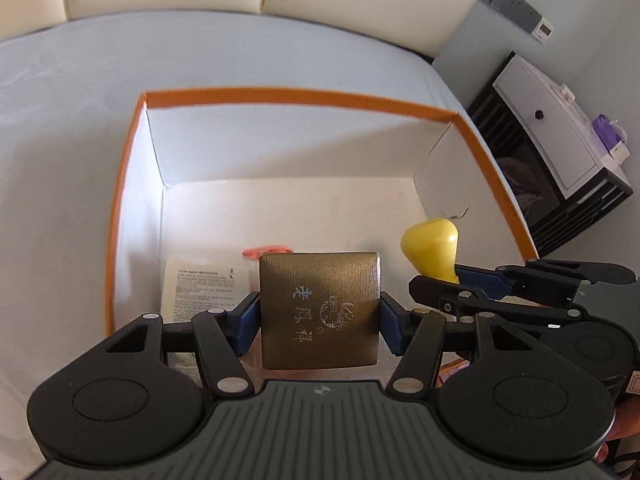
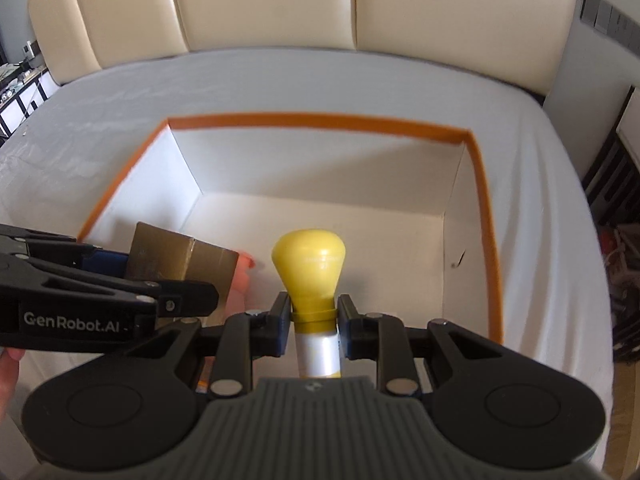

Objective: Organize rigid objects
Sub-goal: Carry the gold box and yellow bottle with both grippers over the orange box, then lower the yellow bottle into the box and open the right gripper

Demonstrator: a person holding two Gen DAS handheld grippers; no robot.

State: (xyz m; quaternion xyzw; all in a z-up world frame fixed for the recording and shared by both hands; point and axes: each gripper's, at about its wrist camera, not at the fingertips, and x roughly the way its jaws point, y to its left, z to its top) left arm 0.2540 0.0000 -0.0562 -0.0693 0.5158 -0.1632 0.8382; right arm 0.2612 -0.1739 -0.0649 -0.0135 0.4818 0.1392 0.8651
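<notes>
Both wrist views over box (image 1: 304, 98)

A flat square gold-brown cardboard box (image 1: 319, 312) and, at its three o'clock, a yellow bulb-capped white bottle (image 2: 309, 276) hang over the orange-rimmed white carton (image 1: 288, 96).

There are two grippers: the left gripper (image 1: 319, 312) and the right gripper (image 2: 313, 326). One orange-rimmed box (image 1: 304, 98) is in view, with one gold case (image 1: 319, 308), one yellow-capped bottle (image 2: 308, 268), one printed leaflet (image 1: 204, 286) and one bedside cabinet (image 1: 560, 136).
</notes>
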